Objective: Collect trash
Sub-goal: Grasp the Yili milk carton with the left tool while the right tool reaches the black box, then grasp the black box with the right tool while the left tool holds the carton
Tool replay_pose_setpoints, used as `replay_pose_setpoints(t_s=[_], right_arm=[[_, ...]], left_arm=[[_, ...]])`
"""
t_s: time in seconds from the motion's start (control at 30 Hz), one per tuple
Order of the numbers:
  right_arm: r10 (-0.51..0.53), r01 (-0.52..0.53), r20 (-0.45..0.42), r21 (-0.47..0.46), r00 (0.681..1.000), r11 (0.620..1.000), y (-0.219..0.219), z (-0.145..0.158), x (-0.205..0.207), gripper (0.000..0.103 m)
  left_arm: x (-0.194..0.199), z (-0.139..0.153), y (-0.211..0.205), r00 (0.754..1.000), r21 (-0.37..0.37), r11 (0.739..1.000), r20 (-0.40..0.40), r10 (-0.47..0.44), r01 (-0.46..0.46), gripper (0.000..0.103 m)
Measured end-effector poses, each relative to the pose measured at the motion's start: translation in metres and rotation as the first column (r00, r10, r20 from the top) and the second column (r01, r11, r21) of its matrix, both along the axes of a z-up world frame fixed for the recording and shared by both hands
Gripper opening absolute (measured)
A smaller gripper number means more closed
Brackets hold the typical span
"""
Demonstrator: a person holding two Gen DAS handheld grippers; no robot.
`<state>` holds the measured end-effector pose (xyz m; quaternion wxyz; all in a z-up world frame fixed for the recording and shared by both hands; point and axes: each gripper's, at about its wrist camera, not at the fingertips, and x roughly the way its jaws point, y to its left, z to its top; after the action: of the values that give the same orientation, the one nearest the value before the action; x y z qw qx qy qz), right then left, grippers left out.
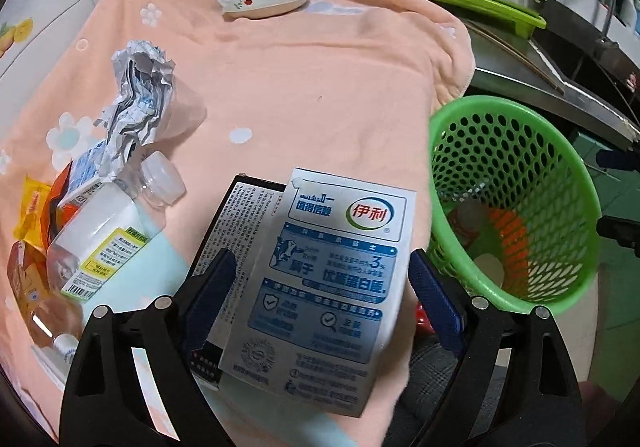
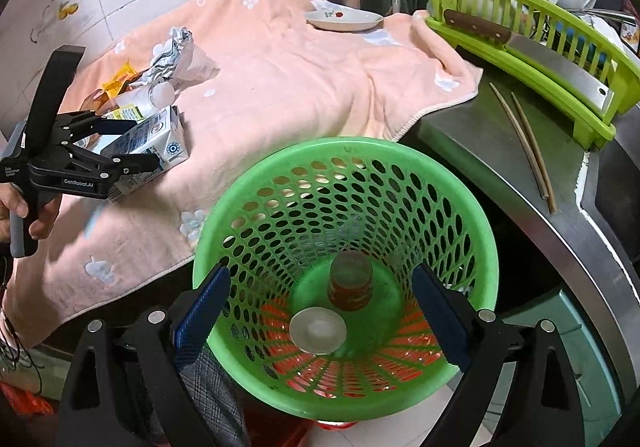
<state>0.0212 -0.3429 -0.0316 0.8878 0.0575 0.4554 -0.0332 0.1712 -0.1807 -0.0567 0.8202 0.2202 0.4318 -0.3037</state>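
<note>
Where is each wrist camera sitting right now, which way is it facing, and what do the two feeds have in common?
Left wrist: rides the left gripper, looking forward over the peach towel; its blue pads straddle the milk carton.
Right wrist: rides the right gripper, looking down into the green basket; its pads flank the rim, and the person's left hand shows.
Shared: carton, towel, basket, crumpled foil, green dish rack.
</note>
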Motion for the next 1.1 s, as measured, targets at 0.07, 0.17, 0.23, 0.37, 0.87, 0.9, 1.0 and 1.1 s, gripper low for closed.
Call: replay_pose_setpoints(t_s=[0.07,0.17,0.23,0.37,0.87,0.9,1.0,1.1], right_arm=[[0.004,-0.004,-0.004,0.0,1.0,1.0,0.002,-0.001,0.003,0.089],[0.013,-0.013,-0.009,0.0,1.0,1.0,0.006,-0.001,0.007,0.089],[0.018,-0.018,-0.01,0.002,1.0,1.0,0.009,0.0,0.009,0.089],[0.037,-0.036,-0.003,0.021,0.999,0.999,0.016,0.004,0.016,0.089],[0.194,-0.189,-0.004,0.192,0.981,0.963,0.102,0.011,0.095,0.088],[0.201,-0.195,-0.008,0.205,0.98,0.959,0.108,0.011,0.101,0.087],[0.212,-0.199,-0.024,0.26,0.977,0.945,0.127,0.007,0.125,0.085],[0.198,-0.171,-0.051,0.33,0.979,0.929,0.142,0.004,0.151,0.082]], left_arm=[[0.0,-0.003,-0.001,1.0,0.011,1.0,0.01,-0.006,0.005,0.078],[-0.004,-0.002,-0.001,0.999,0.003,1.0,0.039,-0.009,0.009,0.074],[-0.005,0.001,0.002,0.999,-0.01,1.0,0.049,-0.002,0.003,0.073],[-0.008,0.017,0.015,0.998,-0.065,0.998,0.061,0.019,-0.015,0.073],[-0.005,0.08,0.106,0.977,-0.241,0.955,0.088,0.196,-0.17,0.073],[-0.004,0.082,0.113,0.974,-0.246,0.952,0.088,0.208,-0.181,0.073],[-0.006,0.086,0.134,0.966,-0.261,0.942,0.088,0.242,-0.212,0.073],[-0.007,0.087,0.152,0.96,-0.268,0.935,0.09,0.266,-0.233,0.073]])
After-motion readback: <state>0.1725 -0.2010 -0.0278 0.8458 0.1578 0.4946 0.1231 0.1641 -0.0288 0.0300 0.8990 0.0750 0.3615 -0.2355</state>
